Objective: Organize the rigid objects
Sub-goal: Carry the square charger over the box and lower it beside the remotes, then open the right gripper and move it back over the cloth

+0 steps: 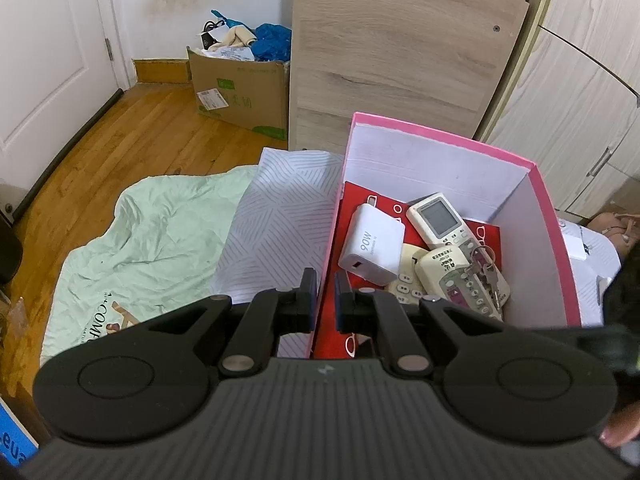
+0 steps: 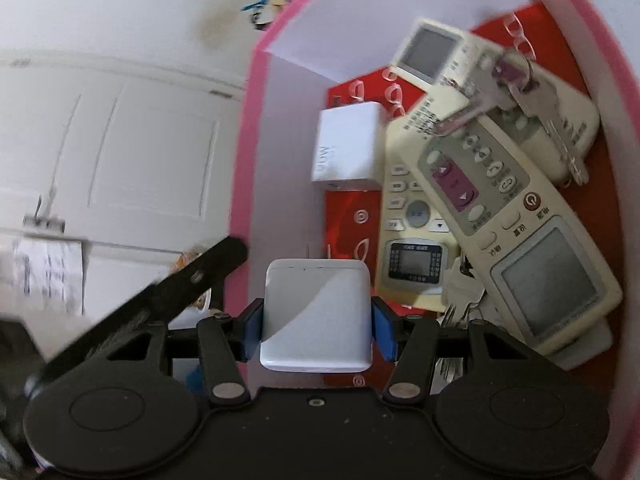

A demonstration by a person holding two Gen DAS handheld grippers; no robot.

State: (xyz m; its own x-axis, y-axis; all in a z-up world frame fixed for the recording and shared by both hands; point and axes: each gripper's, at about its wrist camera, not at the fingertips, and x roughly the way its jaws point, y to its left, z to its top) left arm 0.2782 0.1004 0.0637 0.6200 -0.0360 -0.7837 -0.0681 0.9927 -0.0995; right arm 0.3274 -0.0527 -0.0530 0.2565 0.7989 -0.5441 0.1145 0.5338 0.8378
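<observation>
A pink box (image 1: 440, 136) with white inner walls stands on the bed. My left gripper (image 1: 325, 294) is shut on its near left wall, one finger inside and one outside. Inside on red card lie a white 90W charger (image 1: 372, 244), several cream remotes (image 1: 438, 218) and a bunch of keys (image 1: 486, 268). In the right wrist view my right gripper (image 2: 316, 332) is shut on a second white charger (image 2: 316, 320), held just inside the pink box (image 2: 244, 160) near its left wall. Ahead of it are the first charger (image 2: 346, 148), the remotes (image 2: 520, 208) and the keys (image 2: 532, 100).
A pale green sheet (image 1: 152, 232) and a striped pillow (image 1: 276, 216) lie left of the box. A wooden panel (image 1: 400, 52) rises behind it, and wardrobe doors (image 1: 592, 92) stand to the right. A full cardboard carton (image 1: 240, 92) sits on the wooden floor by a white door (image 1: 48, 60).
</observation>
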